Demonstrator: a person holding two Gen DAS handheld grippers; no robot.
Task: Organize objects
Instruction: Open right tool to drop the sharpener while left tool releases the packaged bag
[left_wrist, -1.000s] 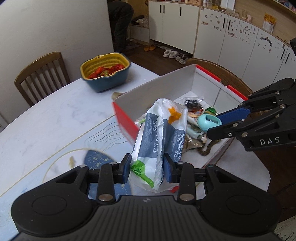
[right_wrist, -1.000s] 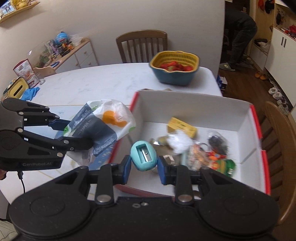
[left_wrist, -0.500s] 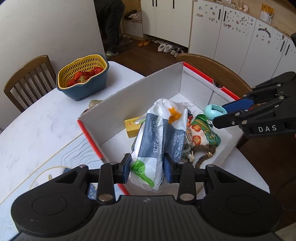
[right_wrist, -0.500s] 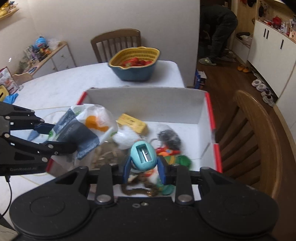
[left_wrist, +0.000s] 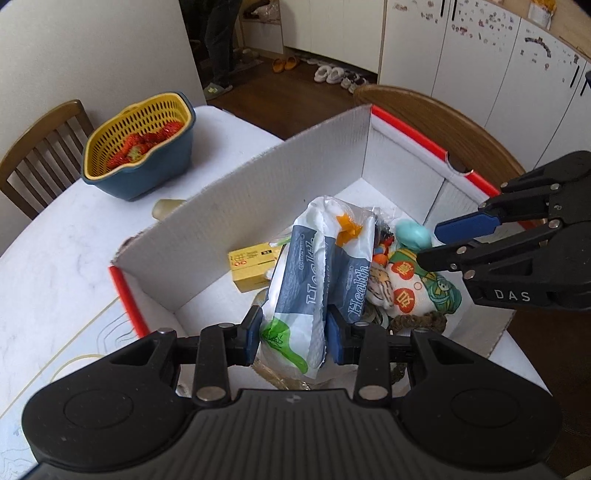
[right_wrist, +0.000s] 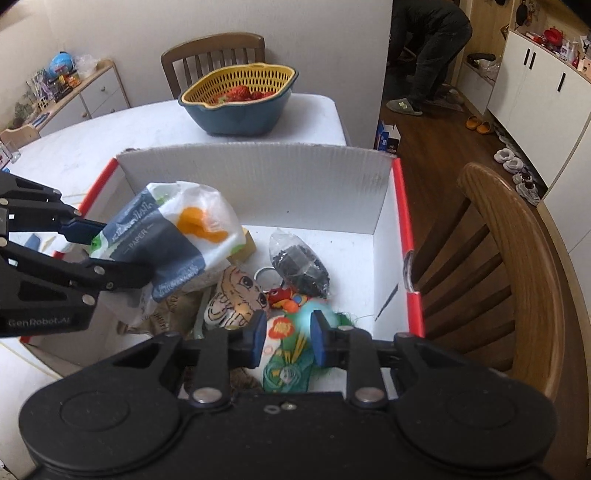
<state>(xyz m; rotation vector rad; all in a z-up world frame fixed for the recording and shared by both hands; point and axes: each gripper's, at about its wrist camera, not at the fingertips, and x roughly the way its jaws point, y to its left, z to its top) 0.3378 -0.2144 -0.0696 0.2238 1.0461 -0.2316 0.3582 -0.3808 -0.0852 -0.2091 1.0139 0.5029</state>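
White marble desk (left_wrist: 55, 266) is seen carrying one white, red-edged box (left_wrist: 295, 173) and one yellow basket (left_wrist: 138, 144) of strawberries. One tissue pack (left_wrist: 317, 273) is clamped between the nearly closed fingers of the left tool (left_wrist: 294, 334), raised over the box. One teal sharpener (left_wrist: 413, 234) is seen lying blurred among the toys inside the box, below the right tool (right_wrist: 284, 338), whose fingers are parted, nothing gripped.
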